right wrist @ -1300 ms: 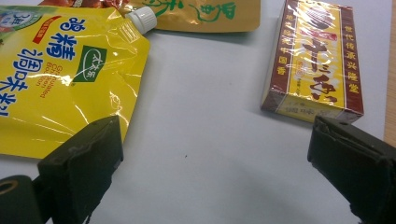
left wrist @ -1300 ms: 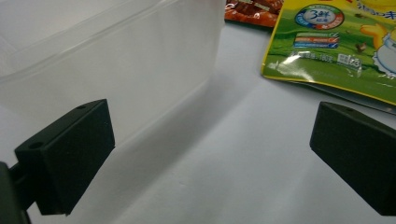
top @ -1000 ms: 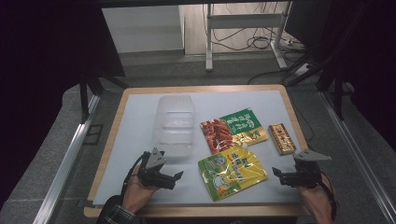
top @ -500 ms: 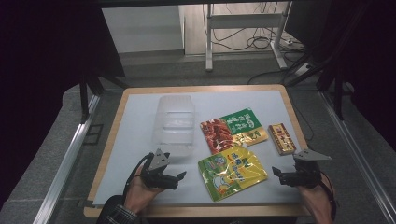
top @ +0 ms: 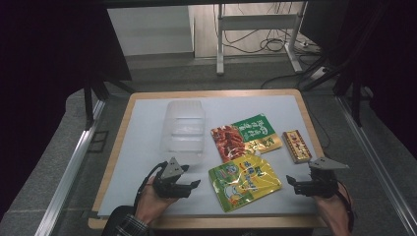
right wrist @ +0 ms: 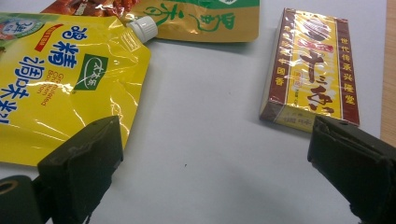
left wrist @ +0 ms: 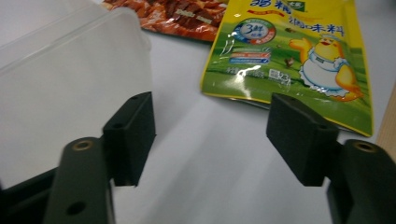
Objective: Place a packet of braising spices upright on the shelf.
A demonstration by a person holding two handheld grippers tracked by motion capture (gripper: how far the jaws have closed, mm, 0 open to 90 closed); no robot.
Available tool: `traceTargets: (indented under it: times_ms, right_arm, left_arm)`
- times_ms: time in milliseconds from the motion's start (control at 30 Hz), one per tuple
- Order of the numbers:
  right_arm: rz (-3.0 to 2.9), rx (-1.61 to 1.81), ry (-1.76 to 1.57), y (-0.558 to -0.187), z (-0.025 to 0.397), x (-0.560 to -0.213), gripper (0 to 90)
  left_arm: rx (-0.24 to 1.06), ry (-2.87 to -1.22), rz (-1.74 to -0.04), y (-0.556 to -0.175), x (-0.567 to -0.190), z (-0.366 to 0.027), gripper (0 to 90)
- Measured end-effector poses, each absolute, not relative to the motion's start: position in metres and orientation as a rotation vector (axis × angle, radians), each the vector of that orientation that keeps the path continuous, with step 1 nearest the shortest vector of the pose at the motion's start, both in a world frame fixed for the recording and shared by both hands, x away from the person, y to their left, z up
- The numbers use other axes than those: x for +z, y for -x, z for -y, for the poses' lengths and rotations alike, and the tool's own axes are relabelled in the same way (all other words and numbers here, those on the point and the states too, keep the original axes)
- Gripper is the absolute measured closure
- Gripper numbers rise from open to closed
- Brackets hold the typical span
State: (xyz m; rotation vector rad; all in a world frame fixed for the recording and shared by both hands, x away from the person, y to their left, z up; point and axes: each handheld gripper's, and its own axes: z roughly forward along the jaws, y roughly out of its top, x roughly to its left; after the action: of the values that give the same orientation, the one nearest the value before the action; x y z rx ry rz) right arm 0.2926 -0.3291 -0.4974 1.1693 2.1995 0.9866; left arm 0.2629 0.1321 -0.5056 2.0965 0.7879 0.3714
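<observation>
Lower left of the high view: left claw [top: 191, 185], shifted a little toward the frame's centre compared with a second ago, jaws spread wide and holding nothing, resting low over the white tabletop [top: 142, 147]. Just above it in that frame, the clear plastic container [top: 183, 129], unmoved, its near wall looming at the left of the left gripper view beside one jaw. Centre bottom of the high view: yellow spouted pouch [top: 244, 180], flat, unmoved, between the two claws and touched by neither; in the left gripper view, lying at upper right just past the jaws. Above it, overlapping at the pouch's top edge, the red-and-green packet [top: 244, 136], also where it was. Right of centre: small brown-and-yellow box [top: 296, 146], apart from the packets, unchanged. Lower right: right claw [top: 290, 184], barely moved, likewise released and empty, pointed leftward at the yellow pouch's spout side. Probably an approach just begun, with the yellow pouch the likeliest first pick and the container its likely destination; nothing grasped or packed yet.
</observation>
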Motion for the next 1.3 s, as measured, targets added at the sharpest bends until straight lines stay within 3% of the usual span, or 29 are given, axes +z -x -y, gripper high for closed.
traceTargets:
  times_ms: [500,800,1300]
  right_arm:
    - [-2.199,0.990,-1.161,-0.293,0.328,-0.497,3.7]
    - [-2.213,0.984,-1.158,-0.294,0.326,-0.498,3.6]
    - [-2.221,0.981,-1.149,-0.295,0.324,-0.499,3.6]
  left_arm:
    - [0.318,-2.102,-0.700,-0.269,-0.510,-0.114,63.7]
    - [0.299,-2.104,-0.651,-0.274,-0.515,-0.098,89.4]
    - [0.269,-2.140,-0.570,-0.278,-0.525,-0.072,89.8]
